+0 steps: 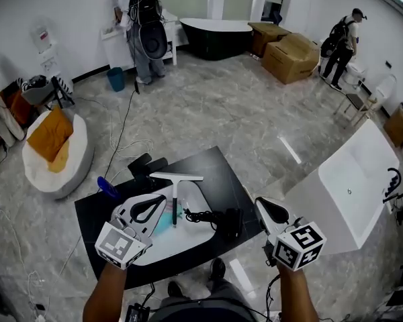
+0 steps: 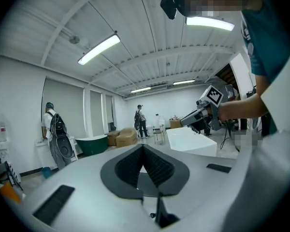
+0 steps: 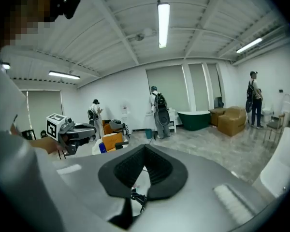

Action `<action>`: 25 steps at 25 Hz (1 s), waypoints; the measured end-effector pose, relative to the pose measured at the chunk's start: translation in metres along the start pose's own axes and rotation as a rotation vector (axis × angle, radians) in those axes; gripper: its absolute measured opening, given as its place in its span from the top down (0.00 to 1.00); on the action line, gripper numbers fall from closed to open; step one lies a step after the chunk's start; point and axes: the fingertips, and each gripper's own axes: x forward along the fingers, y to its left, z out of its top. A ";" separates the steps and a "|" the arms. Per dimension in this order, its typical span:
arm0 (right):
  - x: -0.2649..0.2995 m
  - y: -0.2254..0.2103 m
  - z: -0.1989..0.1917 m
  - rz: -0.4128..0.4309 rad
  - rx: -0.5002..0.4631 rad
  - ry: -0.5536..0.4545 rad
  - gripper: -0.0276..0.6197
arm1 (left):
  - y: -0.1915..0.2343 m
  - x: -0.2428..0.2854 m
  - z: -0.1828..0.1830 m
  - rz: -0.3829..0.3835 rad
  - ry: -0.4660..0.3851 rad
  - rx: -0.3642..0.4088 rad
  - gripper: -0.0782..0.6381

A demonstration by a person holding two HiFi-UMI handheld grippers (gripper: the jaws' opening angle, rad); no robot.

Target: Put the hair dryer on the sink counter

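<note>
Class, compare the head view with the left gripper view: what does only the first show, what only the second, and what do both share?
Only the head view: the hair dryer and squeegee on the black sink counter, plus an orange cushion.
Only the left gripper view: the ceiling strip lights.
Both: the left gripper, the right gripper, the white bathtub, the dark bathtub, the cardboard boxes and the person with a backpack.

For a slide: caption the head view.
Left hand-held gripper and right hand-held gripper hover shut above the hair dryer on the sink counter.
</note>
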 end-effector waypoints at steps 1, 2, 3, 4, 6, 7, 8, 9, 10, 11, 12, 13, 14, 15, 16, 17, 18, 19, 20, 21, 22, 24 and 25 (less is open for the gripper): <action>-0.003 0.011 0.012 0.013 -0.037 -0.008 0.94 | 0.003 -0.009 0.010 0.000 -0.012 -0.007 0.88; -0.007 0.023 0.024 0.026 -0.075 -0.012 0.94 | 0.007 -0.019 0.019 0.005 -0.022 -0.008 0.88; -0.011 0.035 0.035 0.038 -0.110 -0.018 0.94 | 0.011 -0.030 0.028 0.014 -0.030 -0.005 0.88; -0.016 0.046 0.045 0.050 -0.139 -0.026 0.94 | 0.015 -0.040 0.035 0.028 -0.039 -0.005 0.88; -0.024 0.066 0.063 0.076 -0.176 -0.047 0.94 | 0.022 -0.061 0.046 0.063 -0.058 -0.008 0.88; -0.027 0.075 0.070 0.087 -0.190 -0.058 0.94 | 0.026 -0.072 0.050 0.080 -0.067 -0.011 0.88; -0.031 0.084 0.077 0.094 -0.203 -0.067 0.95 | 0.029 -0.081 0.054 0.094 -0.075 -0.011 0.88; -0.033 0.093 0.083 0.099 -0.217 -0.075 0.95 | 0.032 -0.091 0.058 0.105 -0.081 -0.009 0.88; -0.036 0.102 0.088 0.103 -0.231 -0.080 0.95 | 0.034 -0.101 0.060 0.113 -0.084 -0.006 0.88; -0.038 0.110 0.092 0.107 -0.243 -0.085 0.95 | 0.035 -0.110 0.061 0.118 -0.085 0.000 0.88; -0.041 0.118 0.095 0.113 -0.252 -0.091 0.95 | 0.035 -0.117 0.063 0.122 -0.085 0.006 0.88; -0.044 0.124 0.098 0.120 -0.257 -0.100 0.95 | 0.032 -0.123 0.064 0.125 -0.084 0.013 0.88; -0.047 0.129 0.099 0.126 -0.261 -0.104 0.95 | 0.029 -0.128 0.064 0.128 -0.084 0.018 0.88; -0.050 0.131 0.099 0.128 -0.271 -0.101 0.95 | 0.026 -0.133 0.065 0.131 -0.084 0.021 0.88; -0.052 0.133 0.097 0.128 -0.282 -0.094 0.95 | 0.023 -0.137 0.065 0.134 -0.085 0.022 0.88; -0.052 0.137 0.096 0.131 -0.291 -0.088 0.95 | 0.022 -0.142 0.064 0.137 -0.087 0.020 0.88; -0.052 0.141 0.096 0.134 -0.297 -0.083 0.95 | 0.021 -0.146 0.063 0.138 -0.088 0.018 0.88; -0.050 0.147 0.096 0.138 -0.303 -0.079 0.95 | 0.022 -0.152 0.062 0.140 -0.089 0.017 0.88; -0.049 0.153 0.097 0.141 -0.309 -0.077 0.95 | 0.023 -0.157 0.062 0.142 -0.090 0.016 0.88; -0.047 0.159 0.098 0.145 -0.315 -0.075 0.95 | 0.024 -0.162 0.061 0.144 -0.092 0.015 0.88; -0.046 0.164 0.099 0.147 -0.320 -0.074 0.95 | 0.025 -0.167 0.061 0.146 -0.094 0.013 0.88; -0.046 0.171 0.100 0.152 -0.326 -0.070 0.95 | 0.025 -0.175 0.061 0.147 -0.097 0.011 0.88; -0.047 0.174 0.099 0.154 -0.328 -0.068 0.95 | 0.024 -0.178 0.060 0.148 -0.097 0.009 0.88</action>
